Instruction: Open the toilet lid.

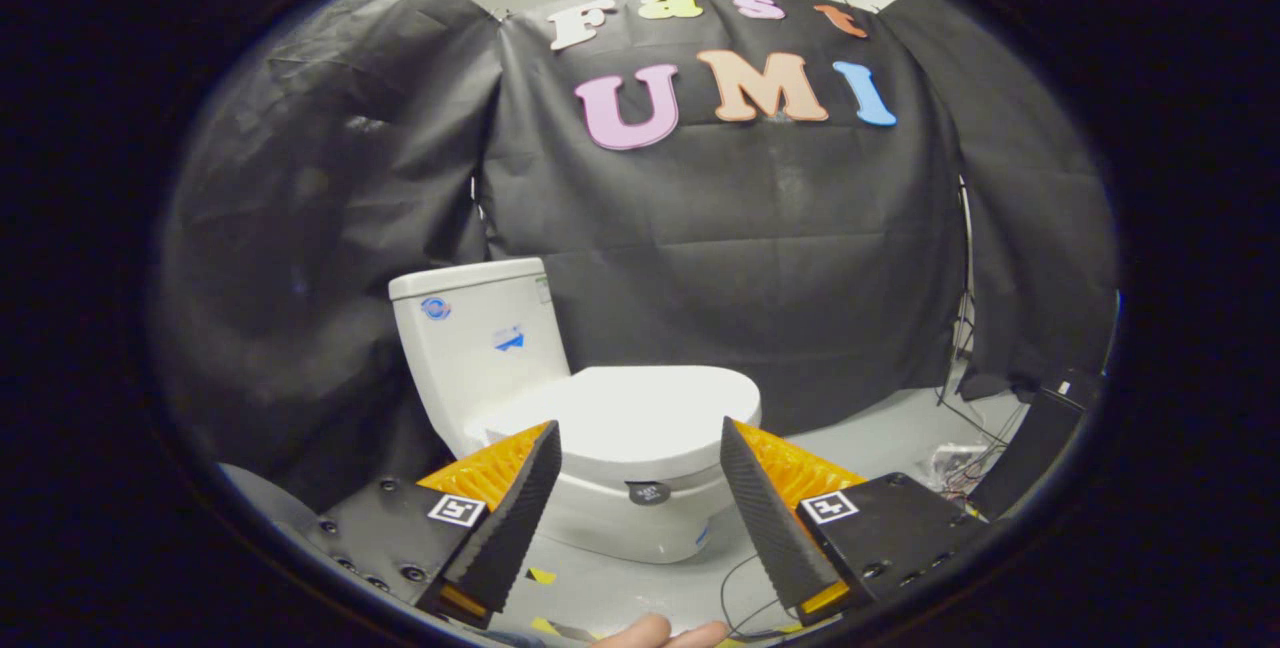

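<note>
A white toilet stands on the grey floor against the black booth wall. Its lid (640, 410) lies flat and closed over the bowl (640, 523), and the tank (480, 343) rises behind it at the left. My gripper (640, 433) is open, its two black ribbed fingers with orange backs spread wide. The lid's near side shows in the gap between the fingertips, some way beyond them. Neither finger touches the toilet. A small dark round badge (649, 494) sits on the bowl's side below the lid.
Loose cables (955, 458) and a dark box (1035, 443) lie on the floor to the right of the toilet. Yellow-black tape marks (541, 576) lie on the floor in front of the bowl. A person's fingers (660, 634) show below the gripper.
</note>
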The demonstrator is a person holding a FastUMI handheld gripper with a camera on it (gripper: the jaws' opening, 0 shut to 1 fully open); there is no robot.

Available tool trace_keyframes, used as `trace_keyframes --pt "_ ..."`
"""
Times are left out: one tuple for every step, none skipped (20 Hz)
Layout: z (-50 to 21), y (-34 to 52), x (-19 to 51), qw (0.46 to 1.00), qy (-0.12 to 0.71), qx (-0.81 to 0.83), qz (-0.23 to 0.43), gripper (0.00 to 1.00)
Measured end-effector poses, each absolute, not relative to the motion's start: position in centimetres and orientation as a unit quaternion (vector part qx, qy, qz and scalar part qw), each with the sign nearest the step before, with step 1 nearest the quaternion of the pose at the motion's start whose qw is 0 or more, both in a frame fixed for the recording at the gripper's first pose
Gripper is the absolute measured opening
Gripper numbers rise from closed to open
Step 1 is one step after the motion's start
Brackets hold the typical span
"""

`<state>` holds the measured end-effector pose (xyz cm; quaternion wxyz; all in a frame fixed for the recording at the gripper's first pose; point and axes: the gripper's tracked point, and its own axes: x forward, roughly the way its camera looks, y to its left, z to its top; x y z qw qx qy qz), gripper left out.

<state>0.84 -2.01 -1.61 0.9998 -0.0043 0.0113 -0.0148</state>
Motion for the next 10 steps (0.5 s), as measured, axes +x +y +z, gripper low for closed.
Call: trace_keyframes --pt "-1.6 -2.3 0.8 1.0 0.009 0.0 -0.016 0.98" --pt "-1.7 -2.5 0.8 1.0 0.006 0.003 -0.018 0.98" --pt "-1.7 -2.6 0.8 1.0 0.005 0.005 -0.019 0.98" --pt "-2.0 -2.8 0.9 1.0 0.006 0.004 -0.022 0.98" --pt "-2.0 -2.9 1.0 1.0 0.006 0.003 -0.023 0.98" --pt "-2.2 -3.0 1.1 1.0 0.007 0.004 -0.024 0.98" --pt "-2.3 -2.9 1.2 1.0 0.007 0.007 -0.023 0.98" --pt "-2.3 -2.8 1.4 1.0 0.004 0.011 -0.023 0.99" --pt "-2.3 -2.8 1.7 1.0 -0.002 0.019 -0.022 0.99" --pt "-2.5 -3.0 2.2 0.999 -0.005 0.031 -0.023 0.98"
